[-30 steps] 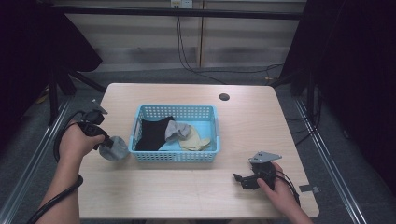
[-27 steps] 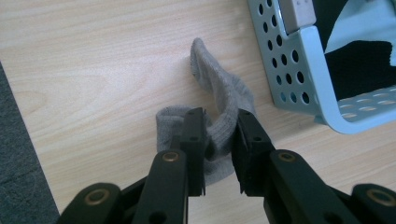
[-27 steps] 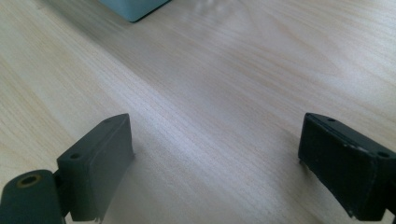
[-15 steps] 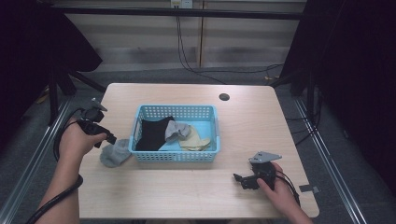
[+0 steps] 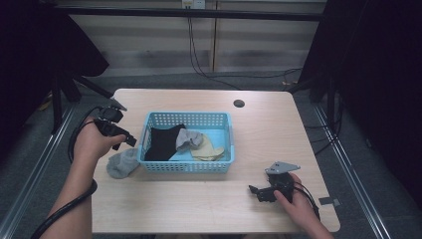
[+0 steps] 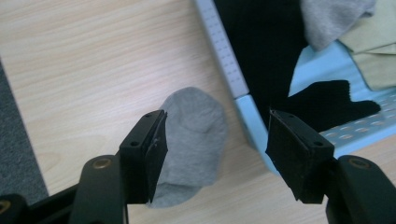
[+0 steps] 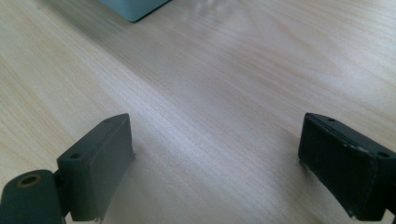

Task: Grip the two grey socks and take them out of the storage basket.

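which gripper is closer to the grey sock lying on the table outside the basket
Left. The left gripper hangs just above the grey sock, jaws open; the right gripper rests far across the table, beyond the basket.

In the left gripper view, the grey sock (image 6: 194, 140) on the table is partly hidden: its lower left part goes behind the left jaw of the left gripper (image 6: 212, 156). In that view the blue basket (image 6: 224, 51) is cut off by the top and right edges, so its far walls cannot be seen. The black sock (image 6: 266, 46) inside the basket is cut by the top edge, and its lower part lies behind the right jaw. The beige sock (image 6: 373, 51) runs out at the right edge. In the right gripper view, only one blurred corner of the basket (image 7: 133, 7) shows at the top edge.
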Tool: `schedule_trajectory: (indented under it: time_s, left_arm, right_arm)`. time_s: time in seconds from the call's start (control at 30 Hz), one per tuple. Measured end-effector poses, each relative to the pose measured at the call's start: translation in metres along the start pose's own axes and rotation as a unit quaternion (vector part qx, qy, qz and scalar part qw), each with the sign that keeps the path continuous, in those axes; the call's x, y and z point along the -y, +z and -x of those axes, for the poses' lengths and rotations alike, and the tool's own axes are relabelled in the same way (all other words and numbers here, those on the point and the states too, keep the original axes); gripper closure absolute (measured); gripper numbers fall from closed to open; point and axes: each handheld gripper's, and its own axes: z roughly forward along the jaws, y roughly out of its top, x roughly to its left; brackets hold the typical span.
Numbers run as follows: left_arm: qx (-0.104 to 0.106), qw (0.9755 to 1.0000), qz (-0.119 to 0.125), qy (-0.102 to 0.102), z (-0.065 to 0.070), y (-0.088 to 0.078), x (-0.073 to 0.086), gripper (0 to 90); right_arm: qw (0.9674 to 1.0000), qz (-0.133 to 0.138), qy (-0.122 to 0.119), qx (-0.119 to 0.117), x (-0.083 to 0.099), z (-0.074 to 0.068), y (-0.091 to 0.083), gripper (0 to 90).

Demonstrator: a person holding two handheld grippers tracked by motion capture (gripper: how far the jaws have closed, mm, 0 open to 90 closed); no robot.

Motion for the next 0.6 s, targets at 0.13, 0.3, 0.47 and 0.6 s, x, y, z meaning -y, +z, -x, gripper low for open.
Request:
schedule_trajectory:
  time_s: [0.13,0.3,0.47,0.6]
  left_arm:
    - [0.006,0.9999,0.008,0.009,0.011,0.001,-0.009,37.7]
    - [0.020,0.9993,0.019,0.026,0.026,0.003,-0.024,37.6]
    - [0.027,0.9988,0.021,0.036,0.037,0.010,-0.031,37.5]
    - [0.031,0.9980,0.018,0.052,0.046,0.019,-0.038,37.5]
  right_arm:
    - [1.0000,0.000,0.000,0.000,0.000,0.000,0.000,9.5]
    - [1.0000,0.000,0.000,0.000,0.000,0.000,0.000,9.4]
    - [1.0000,0.000,0.000,0.000,0.000,0.000,0.000,9.4]
    - [1.0000,0.000,0.000,0.000,0.000,0.000,0.000,9.4]
